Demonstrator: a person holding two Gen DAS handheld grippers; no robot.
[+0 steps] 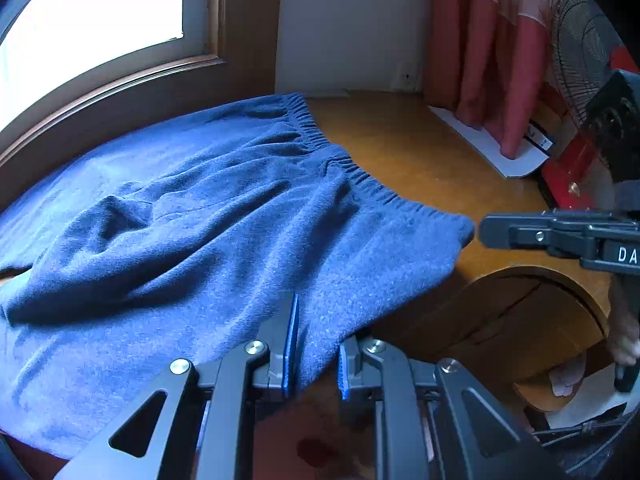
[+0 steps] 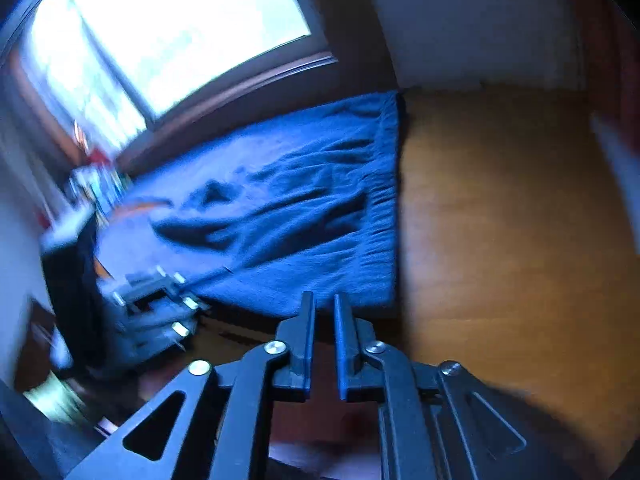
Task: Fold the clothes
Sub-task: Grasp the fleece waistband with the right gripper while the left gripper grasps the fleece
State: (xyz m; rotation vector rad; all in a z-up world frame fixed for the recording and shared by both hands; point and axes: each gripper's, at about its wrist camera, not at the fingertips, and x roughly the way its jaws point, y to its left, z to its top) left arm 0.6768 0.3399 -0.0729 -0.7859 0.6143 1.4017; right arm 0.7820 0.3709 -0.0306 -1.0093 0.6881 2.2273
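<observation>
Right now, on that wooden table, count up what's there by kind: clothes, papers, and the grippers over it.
Blue knit garment with an elastic waistband: 1
White paper sheet under the curtain hem: 1
Grippers: 2, the left gripper and the right gripper
Total: 4

A blue garment (image 1: 192, 216) lies rumpled on the wooden table (image 1: 420, 160), elastic waistband toward the wall. The left gripper (image 1: 318, 344) straddles its near edge, fingers parted. The right gripper (image 1: 486, 232) sits beside the waistband corner.
</observation>
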